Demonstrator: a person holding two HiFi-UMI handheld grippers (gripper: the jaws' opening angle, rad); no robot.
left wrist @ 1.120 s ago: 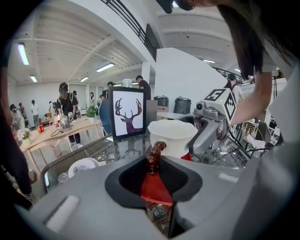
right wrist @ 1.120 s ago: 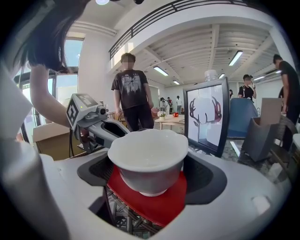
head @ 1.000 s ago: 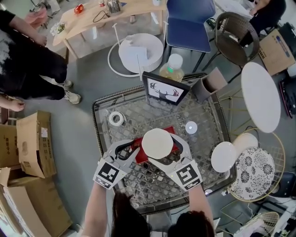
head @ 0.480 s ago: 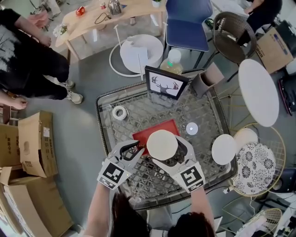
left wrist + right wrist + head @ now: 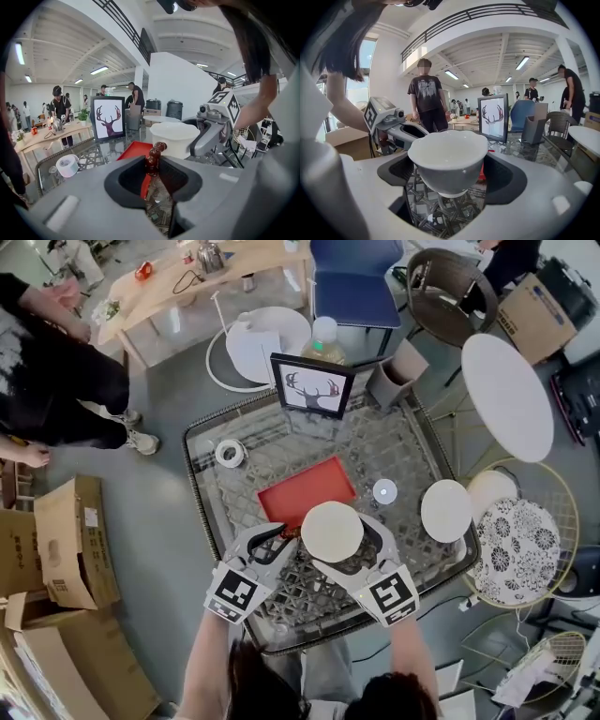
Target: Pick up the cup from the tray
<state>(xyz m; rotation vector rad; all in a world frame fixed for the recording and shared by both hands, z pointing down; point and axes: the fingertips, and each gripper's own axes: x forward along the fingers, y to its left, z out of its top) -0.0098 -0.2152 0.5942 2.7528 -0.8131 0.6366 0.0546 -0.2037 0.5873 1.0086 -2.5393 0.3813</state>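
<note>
My right gripper (image 5: 336, 542) is shut on a white cup (image 5: 331, 532), which hangs above the glass table just in front of the near edge of the red tray (image 5: 305, 491). In the right gripper view the cup (image 5: 449, 157) sits upright and empty between both jaws of that gripper (image 5: 450, 174). The left gripper (image 5: 279, 536), just left of the cup, is shut on a short dark-brown beaded stick (image 5: 153, 157). From the left gripper view the cup (image 5: 171, 138) and the tray (image 5: 136, 150) lie right ahead. The tray itself is bare.
A deer picture frame (image 5: 312, 385) stands at the table's far edge, with a bottle (image 5: 323, 341) behind it. A tape roll (image 5: 229, 453), a small white lid (image 5: 384, 490) and a white disc (image 5: 445, 510) rest on the table. A patterned plate (image 5: 520, 554) lies on the right.
The right gripper has drawn the cup back from over the red tray toward the person. The tray now shows uncovered. The left gripper has kept pace beside it.
</note>
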